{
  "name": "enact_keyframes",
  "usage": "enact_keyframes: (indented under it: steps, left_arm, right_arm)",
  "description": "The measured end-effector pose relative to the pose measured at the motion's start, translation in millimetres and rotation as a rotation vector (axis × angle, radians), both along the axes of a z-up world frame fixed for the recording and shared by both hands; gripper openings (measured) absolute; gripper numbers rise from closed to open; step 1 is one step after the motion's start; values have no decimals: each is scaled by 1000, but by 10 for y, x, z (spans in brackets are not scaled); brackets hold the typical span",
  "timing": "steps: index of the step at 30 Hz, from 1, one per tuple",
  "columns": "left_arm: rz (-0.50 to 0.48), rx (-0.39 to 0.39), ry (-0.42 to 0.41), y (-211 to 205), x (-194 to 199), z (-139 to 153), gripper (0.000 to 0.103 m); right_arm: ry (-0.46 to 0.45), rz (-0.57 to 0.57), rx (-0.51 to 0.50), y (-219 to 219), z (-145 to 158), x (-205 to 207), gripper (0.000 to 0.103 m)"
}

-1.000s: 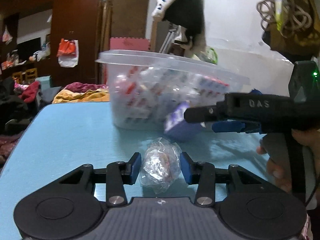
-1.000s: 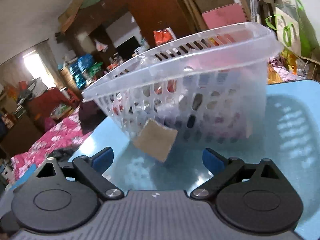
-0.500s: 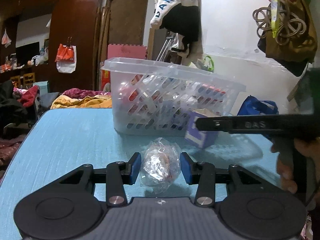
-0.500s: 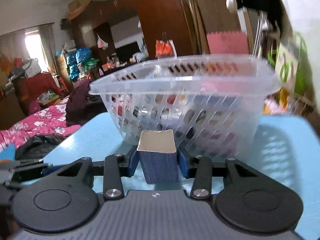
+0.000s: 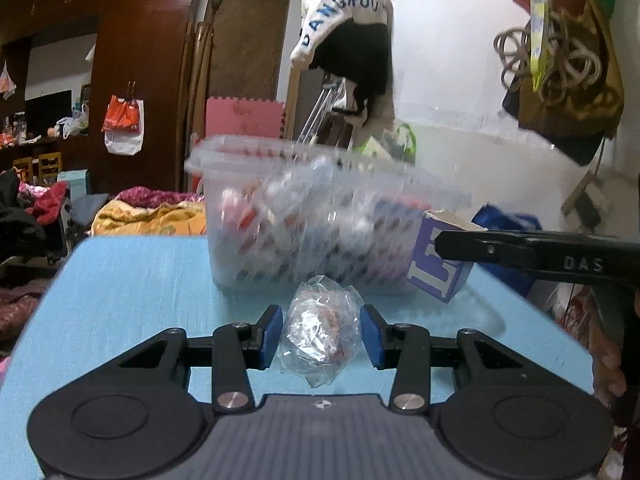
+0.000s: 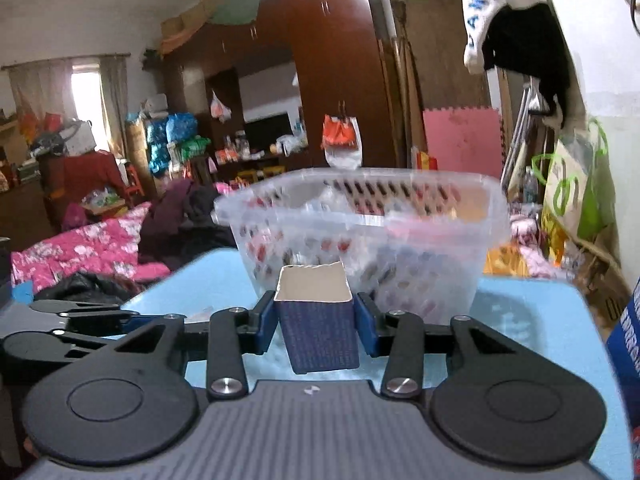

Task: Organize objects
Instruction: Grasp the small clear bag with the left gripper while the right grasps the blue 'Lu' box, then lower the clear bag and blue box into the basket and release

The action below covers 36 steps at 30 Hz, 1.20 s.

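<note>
Blue table (image 5: 140,300): slotted basket (image 6: 360,240) behind gripped box (image 6: 320,328).

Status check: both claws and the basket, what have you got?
Left claw clamps clear wrapped bundle. Right claw shut on small blue box, clear of table. Basket directly ahead, nothing between.

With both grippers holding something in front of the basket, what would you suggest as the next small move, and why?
Probably lift the right gripper a little higher and forward over the basket rim. Its jaws have just closed on the blue box, which sits below the rim and just short of the wall. The left gripper holds the plastic-wrapped bundle farther back, so it can wait.
</note>
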State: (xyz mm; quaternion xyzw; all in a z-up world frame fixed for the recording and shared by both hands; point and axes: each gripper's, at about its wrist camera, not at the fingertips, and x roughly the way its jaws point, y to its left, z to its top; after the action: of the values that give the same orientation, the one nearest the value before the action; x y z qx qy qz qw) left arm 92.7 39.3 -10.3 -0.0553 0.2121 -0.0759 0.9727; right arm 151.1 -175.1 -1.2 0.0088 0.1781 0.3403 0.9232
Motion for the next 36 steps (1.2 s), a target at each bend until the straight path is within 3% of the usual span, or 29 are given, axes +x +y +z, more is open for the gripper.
enact_keyframes:
  steps: [5,8,11,12,13,14,15,18,21,24,28,30,36]
  left_arm:
    - [-28,-53,-64,11,240,627,47]
    - [28,-25,-90,-46,547,980,47]
    - [83,-30,-60,-18,963,1139,47]
    - [110,-28,-60,0,1082,1153,49]
    - [140,-18,-55,28,1223,1142,64]
    - [169,0,-38,59,1347,1105,74]
    - [199,19,-37,76,1431,1058,83]
    - [254,82,-62,94,1518,927,87]
    - [268,107,-62,110,1437,876,99]
    - [220,98,-42,103,1306,870,100]
    - [164,77,-92,76,943,810,100]
    - [144,78,-93,30,801,780,100]
    - [114,94,-55,-75,709,752,100]
  right_arm:
    - [-99,-5,52,-49,543,32,45]
    - [-147,-41,44,20,831,250,45]
    - [-165,-64,5,163,947,559,46]
    - [-164,-66,-19,224,940,672,47]
    - [-158,-71,-39,277,902,798,52]
    - [-140,-77,-72,323,854,904,69]
    - [-121,-92,-100,342,807,985,75]
    - [-90,-143,-112,281,692,1065,79]
    - [-64,-111,-94,150,641,966,102]
    - [-86,-117,-123,76,626,784,103]
    - [-3,-160,-122,26,492,637,103]
    - [-29,-164,-121,1,389,552,103]
    - [-7,-184,-212,11,343,597,103]
